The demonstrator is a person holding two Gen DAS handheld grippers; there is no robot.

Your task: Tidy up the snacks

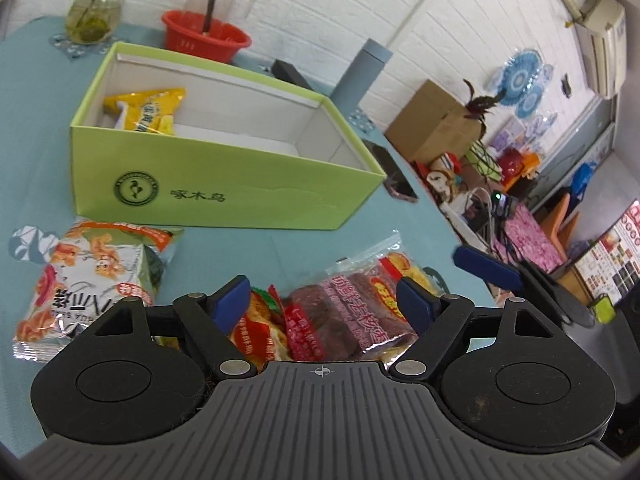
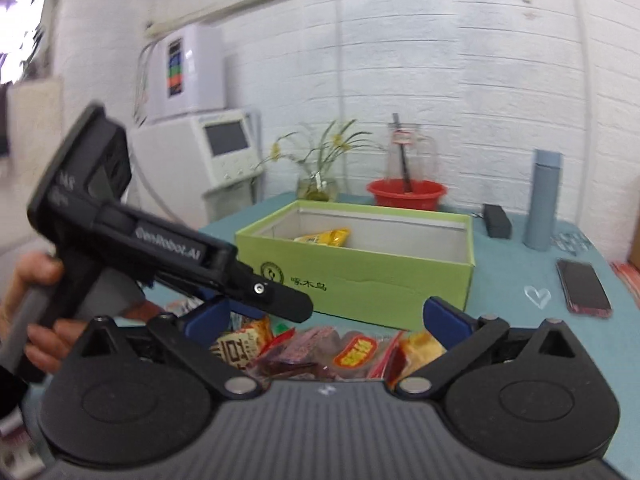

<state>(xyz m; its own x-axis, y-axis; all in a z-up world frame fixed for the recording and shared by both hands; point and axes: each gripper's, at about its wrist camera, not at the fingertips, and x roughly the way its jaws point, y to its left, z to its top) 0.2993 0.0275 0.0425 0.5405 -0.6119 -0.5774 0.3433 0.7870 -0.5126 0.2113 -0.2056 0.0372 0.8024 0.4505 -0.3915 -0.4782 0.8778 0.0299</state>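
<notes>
A green open box (image 1: 224, 196) stands on the teal table with a yellow snack bag (image 1: 146, 112) inside at its left end; the box (image 2: 384, 276) and the bag (image 2: 324, 237) also show in the right wrist view. My left gripper (image 1: 324, 304) is open, low over a pile of snack packets, with a clear packet of dark red bars (image 1: 352, 312) between its fingers. A white and orange snack bag (image 1: 88, 280) lies to its left. My right gripper (image 2: 332, 320) is open above the same pile (image 2: 320, 352). The left gripper's body (image 2: 180, 256) crosses in front of it.
A red basin (image 1: 206, 36), glass jug (image 2: 408, 156), flower vase (image 1: 92, 12), grey bottle (image 2: 546, 200) and black case (image 2: 497, 220) stand behind the box. A phone (image 2: 582, 286) lies at the right. The table edge runs along the right, with clutter beyond it.
</notes>
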